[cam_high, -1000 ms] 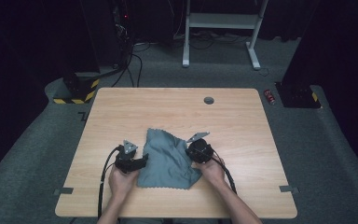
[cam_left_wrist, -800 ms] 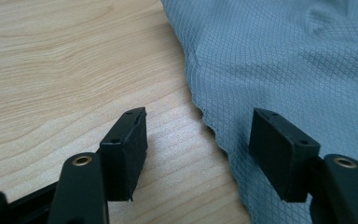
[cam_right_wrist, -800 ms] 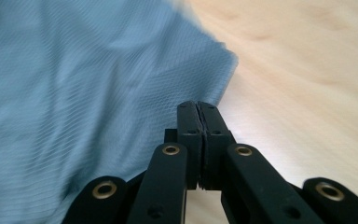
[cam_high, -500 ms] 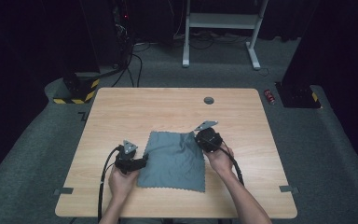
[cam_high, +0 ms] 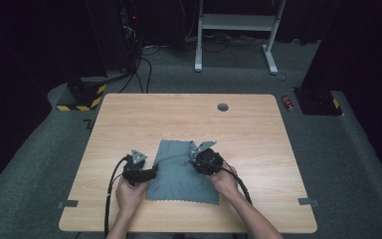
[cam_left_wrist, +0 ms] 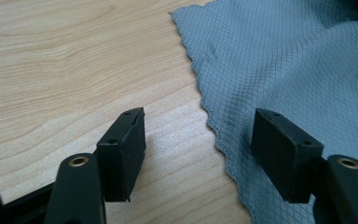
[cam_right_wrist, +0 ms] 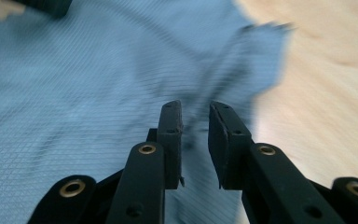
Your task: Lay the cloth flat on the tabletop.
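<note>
Grey-blue and soft, the cloth (cam_high: 181,172) lies near our edge of the wooden table (cam_high: 258,129), between our two hands. We think we are laying it flat or folding it, and that job looks only partly done: most of the cloth lies smooth, but the far corner next to our right gripper (cam_high: 201,152) is bunched and a bit lifted. No neat fold shows yet, so we judge that most of the work is left. Our left gripper (cam_high: 151,172) sits at the left edge of the cloth. In the left gripper view its jaws stand wide apart with nothing between them; one pad (cam_left_wrist: 123,154) is over bare wood and the other is over the cloth's wavy edge (cam_left_wrist: 205,100). The high view cannot show us that gap. In the right gripper view the right gripper (cam_right_wrist: 196,137) has its jaws close together with just a thin gap, and a ridge of cloth (cam_right_wrist: 121,93) runs up to them. That picture is blurry, so we cannot tell if they pinch the cloth. The high view gives us the whole cloth, both hands, and the small round hole (cam_high: 223,106) far up the table.
</note>
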### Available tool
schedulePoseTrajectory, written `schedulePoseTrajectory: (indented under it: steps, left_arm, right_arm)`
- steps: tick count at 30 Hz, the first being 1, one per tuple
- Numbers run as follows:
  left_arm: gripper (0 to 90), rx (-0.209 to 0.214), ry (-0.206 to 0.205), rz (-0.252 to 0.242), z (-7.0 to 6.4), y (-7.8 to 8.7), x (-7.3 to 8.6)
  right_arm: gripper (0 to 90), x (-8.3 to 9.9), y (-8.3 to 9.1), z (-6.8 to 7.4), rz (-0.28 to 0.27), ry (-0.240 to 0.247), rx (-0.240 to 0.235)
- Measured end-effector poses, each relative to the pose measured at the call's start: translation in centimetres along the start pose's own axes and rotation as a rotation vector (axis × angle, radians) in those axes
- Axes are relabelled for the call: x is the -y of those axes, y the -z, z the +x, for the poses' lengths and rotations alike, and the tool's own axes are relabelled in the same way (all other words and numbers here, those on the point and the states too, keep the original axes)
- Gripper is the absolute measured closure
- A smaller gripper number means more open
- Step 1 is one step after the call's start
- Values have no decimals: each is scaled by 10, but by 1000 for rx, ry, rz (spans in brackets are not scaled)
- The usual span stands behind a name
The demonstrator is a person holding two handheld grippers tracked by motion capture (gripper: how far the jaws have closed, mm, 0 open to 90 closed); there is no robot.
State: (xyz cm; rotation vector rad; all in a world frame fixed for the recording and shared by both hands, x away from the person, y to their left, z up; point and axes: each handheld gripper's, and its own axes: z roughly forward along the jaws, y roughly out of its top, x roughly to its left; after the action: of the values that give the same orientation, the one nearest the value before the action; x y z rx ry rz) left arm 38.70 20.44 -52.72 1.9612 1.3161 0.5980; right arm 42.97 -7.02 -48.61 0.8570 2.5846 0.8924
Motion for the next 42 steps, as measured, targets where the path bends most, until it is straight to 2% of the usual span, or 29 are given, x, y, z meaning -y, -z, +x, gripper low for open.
schedulePoseTrajectory:
  steps: [3, 6, 12, 16, 17, 19, 23, 24, 32, 34, 36, 38, 42]
  left_arm:
    - [353, 0, 0, 0, 0, 0, 0]
    - [352, -1, 1, 0, 0, 0, 0]
    - [351, -1, 1, 1, 0, 0, 0]
    - [350, -1, -1, 1, 0, 0, 0]
    - [350, -1, 0, 1, 0, 0, 0]
    - [350, -1, 1, 1, 0, 0, 0]
    - [350, -1, 0, 1, 0, 0, 0]
    - [350, -2, 0, 0, 0, 0, 0]
    - [350, -2, -1, 1, 0, 0, 0]
    - [350, -1, 1, 1, 0, 0, 0]
    - [350, -1, 0, 1, 0, 0, 0]
    - [350, -1, 0, 1, 0, 0, 0]
    - [349, -1, 0, 2, 0, 0, 0]
  right_arm:
    - [747, 3, 13, -13, -36, -43, 35]
    - [746, 6, 16, -20, -43, -81, 54]
    - [690, 5, -2, -15, -26, -88, 44]
    - [655, 1, -15, -19, -17, -155, 4]
    - [665, 1, -17, -19, -11, -156, -2]
    - [759, 0, -21, -17, 4, -146, -5]
    - [858, -1, -16, -13, -6, -111, 4]
    - [860, -2, -13, -13, -10, -121, 7]
    - [892, -1, 1, -22, -25, -114, 29]
    - [893, 0, 3, -25, -18, -127, 37]
    - [894, -1, 6, -30, -2, -115, 66]
    - [894, -3, 10, -39, -7, -115, 87]
    - [895, -6, 18, -56, 2, -139, 137]
